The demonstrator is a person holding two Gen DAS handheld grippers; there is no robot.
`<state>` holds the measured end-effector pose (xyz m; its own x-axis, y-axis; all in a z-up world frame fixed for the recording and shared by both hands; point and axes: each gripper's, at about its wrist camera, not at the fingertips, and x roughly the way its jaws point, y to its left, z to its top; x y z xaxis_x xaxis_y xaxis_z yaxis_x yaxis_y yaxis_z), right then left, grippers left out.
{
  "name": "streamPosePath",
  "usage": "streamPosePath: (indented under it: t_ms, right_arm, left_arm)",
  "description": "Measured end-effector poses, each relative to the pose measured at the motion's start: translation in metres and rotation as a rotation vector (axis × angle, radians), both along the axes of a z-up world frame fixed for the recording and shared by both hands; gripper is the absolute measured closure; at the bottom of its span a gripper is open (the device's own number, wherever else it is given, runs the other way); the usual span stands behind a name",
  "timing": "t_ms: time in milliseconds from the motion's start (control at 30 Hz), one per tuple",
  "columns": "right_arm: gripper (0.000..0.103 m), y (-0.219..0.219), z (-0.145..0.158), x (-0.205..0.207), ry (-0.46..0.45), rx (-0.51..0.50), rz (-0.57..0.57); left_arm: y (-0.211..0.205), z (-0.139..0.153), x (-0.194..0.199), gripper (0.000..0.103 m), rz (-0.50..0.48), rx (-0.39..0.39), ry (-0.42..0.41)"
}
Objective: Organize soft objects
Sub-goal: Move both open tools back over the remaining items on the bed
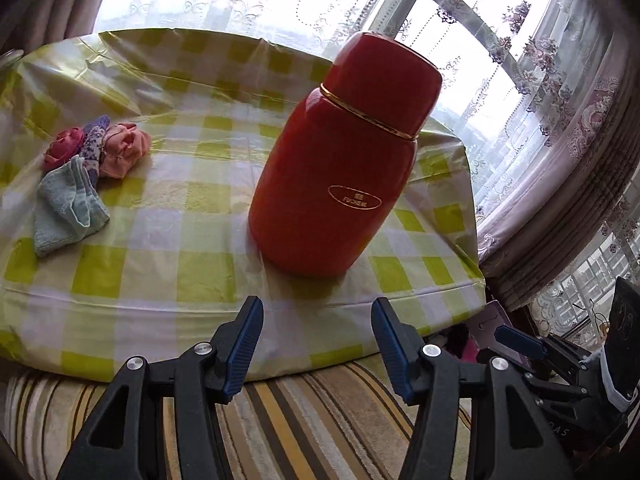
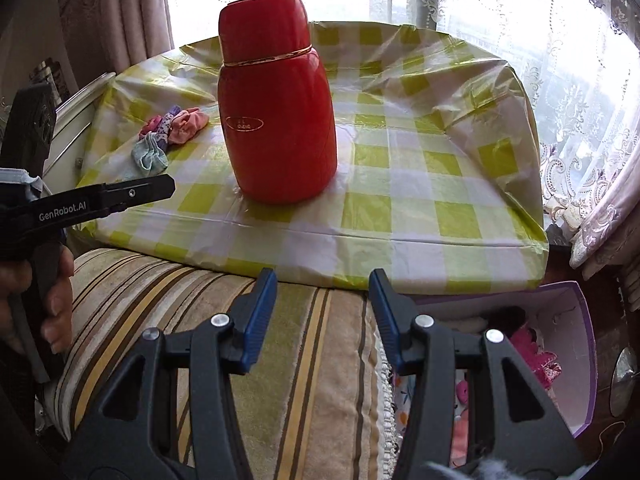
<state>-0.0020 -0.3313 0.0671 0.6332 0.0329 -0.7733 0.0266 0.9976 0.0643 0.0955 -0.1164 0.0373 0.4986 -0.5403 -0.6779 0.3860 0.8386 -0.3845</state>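
A small pile of soft cloth items lies on the checked table (image 1: 168,240) at the left: a light blue cloth (image 1: 66,210), a purple patterned sock (image 1: 94,146), a pink cloth (image 1: 124,150) and a dark pink rosette (image 1: 64,148). The pile also shows in the right wrist view (image 2: 168,136). My left gripper (image 1: 318,332) is open and empty, just short of the table's front edge, in front of a red flask (image 1: 336,160). My right gripper (image 2: 323,304) is open and empty over the striped cushion (image 2: 280,360), also short of the table.
The red flask (image 2: 276,108) stands upright mid-table. A white and purple box (image 2: 560,344) holding pink soft items sits on the floor at lower right. The left gripper's body (image 2: 80,200) is in the right wrist view. Lace curtains hang behind.
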Motion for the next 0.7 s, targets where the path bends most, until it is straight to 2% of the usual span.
streamPosePath:
  t_ms: [367,700]
  right_arm:
    - [0.051,0.059,-0.005,0.033,0.029,-0.001,0.149]
    - [0.050,0.115,-0.012,0.072,0.039,0.005,0.277]
  left_arm:
    - [0.100,-0.015,0.039,0.046,0.264,0.001,0.032]
    - [0.155,-0.022,0.074,0.046,0.394,-0.025,0.035]
